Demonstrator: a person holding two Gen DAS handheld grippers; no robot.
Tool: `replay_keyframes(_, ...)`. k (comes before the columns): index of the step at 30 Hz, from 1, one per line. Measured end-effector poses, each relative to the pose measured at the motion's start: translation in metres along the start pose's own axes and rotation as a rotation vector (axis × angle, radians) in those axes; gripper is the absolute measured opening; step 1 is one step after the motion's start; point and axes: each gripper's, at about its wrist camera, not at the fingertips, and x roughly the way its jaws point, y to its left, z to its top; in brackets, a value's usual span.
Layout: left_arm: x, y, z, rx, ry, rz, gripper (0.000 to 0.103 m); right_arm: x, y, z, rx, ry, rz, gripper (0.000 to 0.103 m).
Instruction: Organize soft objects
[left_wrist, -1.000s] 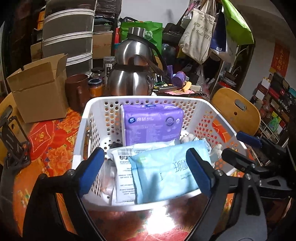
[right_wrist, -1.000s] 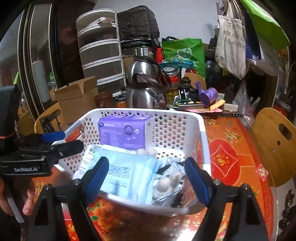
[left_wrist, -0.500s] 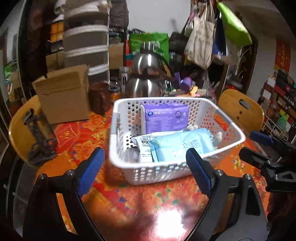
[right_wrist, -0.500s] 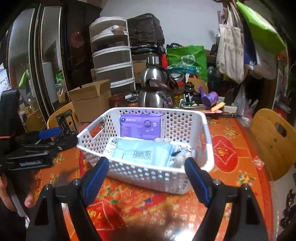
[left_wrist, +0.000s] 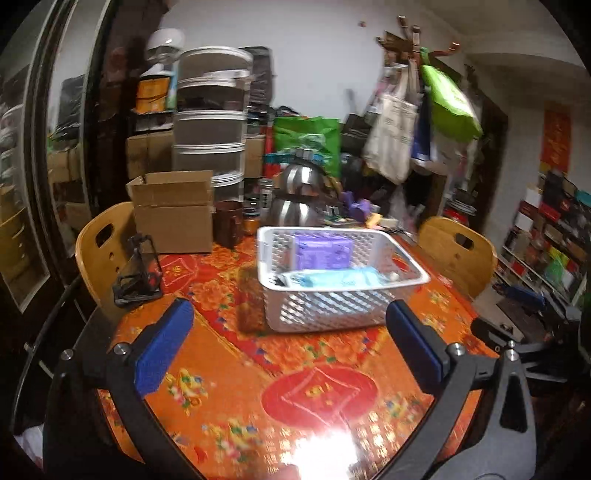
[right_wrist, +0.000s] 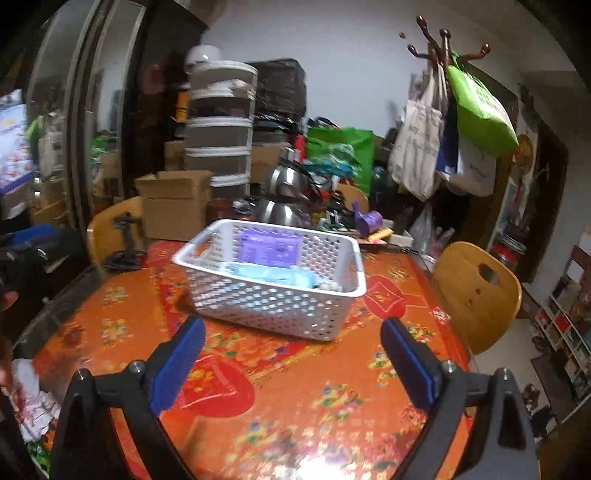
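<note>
- Nearest the cameras, the left hand-held gripper (left_wrist: 290, 338) hangs over the near part of the table (left_wrist: 229, 373) with its blue pads spread wide and nothing between them. The right hand-held gripper (right_wrist: 291, 356) is the same: jaws wide apart, empty, above the floral cloth. Judging by that, both are clear of the work, so neither needs to hold anything.
- Between the grippers and the goods lies a bare stretch of orange-and-red cloth, with a bright glare spot at its near edge.
- Further in, the white perforated basket (left_wrist: 332, 314) stands flat on the table, well apart from both grippers. It serves as the collecting bin, and its open top lets soft packs drop in.
- Inside it, a light-blue tissue pack (left_wrist: 341, 278) lies flat along the near wall, and a purple pack (left_wrist: 321, 252) stands upright against the far wall, likely propped there to save floor space. Small white items sit at the right end, too blurred to name.
- I see no loose soft goods on the cloth, so the sorting looks done or close to it.
- Behind the basket are a brown mug (left_wrist: 228, 223), an open cardboard box (left_wrist: 173, 218) and steel kettles (left_wrist: 295, 201), hard things that stay outside.
- Wooden chairs (right_wrist: 476, 295) flank the table.
</note>
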Motion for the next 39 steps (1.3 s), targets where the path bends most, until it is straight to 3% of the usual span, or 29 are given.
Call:
replay_keyframes(6, -0.022, -0.032, -0.027, 0.032, 0.062, -0.052, 0.103, -0.035, 0.006, -0.018, 0.071, -0.005, 0.02, 0.1)
replay_keyframes(11, -0.034, -0.047, -0.033, 0.029, 0.038, -0.04, 0.103, -0.03, 0.002, -0.026, 0.103, 0.028, 0.042, 0.1)
replay_keyframes(15, -0.023, -0.054, -0.036, 0.037, 0.065, -0.03, 0.103, -0.02, -0.008, -0.029, 0.156, 0.052, 0.084, 0.1)
replay_keyframes(19, -0.006, -0.046, -0.033, 0.026, 0.084, -0.027, 0.103, -0.02, -0.014, -0.028, 0.17, 0.049, 0.073, 0.1)
replay_keyframes(39, 0.006, -0.03, -0.035, 0.009, 0.102, -0.01, 0.103, -0.017, -0.01, -0.028, 0.154, 0.059, 0.068, 0.1)
